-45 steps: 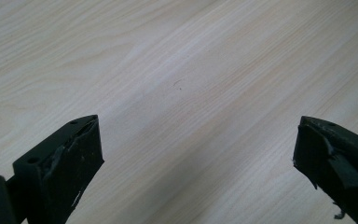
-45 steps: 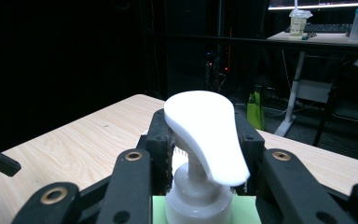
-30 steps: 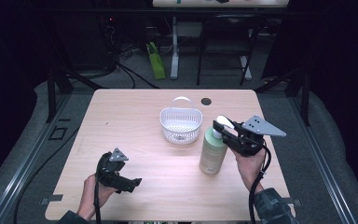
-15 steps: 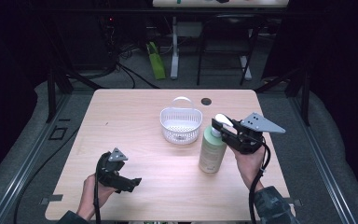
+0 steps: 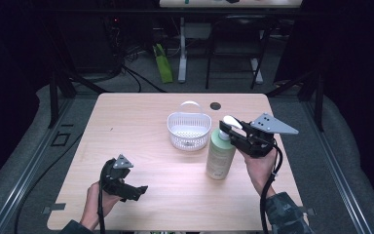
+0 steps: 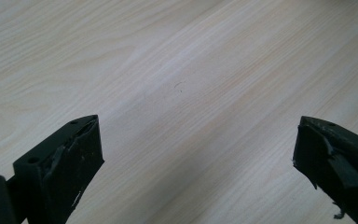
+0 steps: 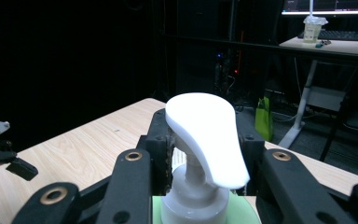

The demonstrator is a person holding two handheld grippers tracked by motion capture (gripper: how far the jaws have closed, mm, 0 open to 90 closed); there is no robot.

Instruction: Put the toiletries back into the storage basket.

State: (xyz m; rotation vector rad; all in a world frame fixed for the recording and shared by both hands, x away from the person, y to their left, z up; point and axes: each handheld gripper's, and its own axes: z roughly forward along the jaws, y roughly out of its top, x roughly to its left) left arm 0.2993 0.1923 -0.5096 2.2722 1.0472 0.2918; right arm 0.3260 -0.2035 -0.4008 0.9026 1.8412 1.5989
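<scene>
The right hand-held gripper (image 5: 231, 132) is clamped on the pump neck of the green bottle (image 5: 220, 156), which stands right of centre on the counter (image 5: 126, 117). The step looks like gripping before a lift; next, probably raise it toward the white basket (image 5: 189, 130) at upper centre. The left hand-held gripper (image 5: 131, 187), lower left, hangs apart, idle.

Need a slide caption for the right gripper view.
Right hand-held gripper clamped on the neck of a green pump bottle above the table.

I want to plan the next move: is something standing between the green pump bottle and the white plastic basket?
Nothing visible: bare wooden table separates the green pump bottle, gripped at its neck by the right gripper, from the white plastic basket.
</scene>
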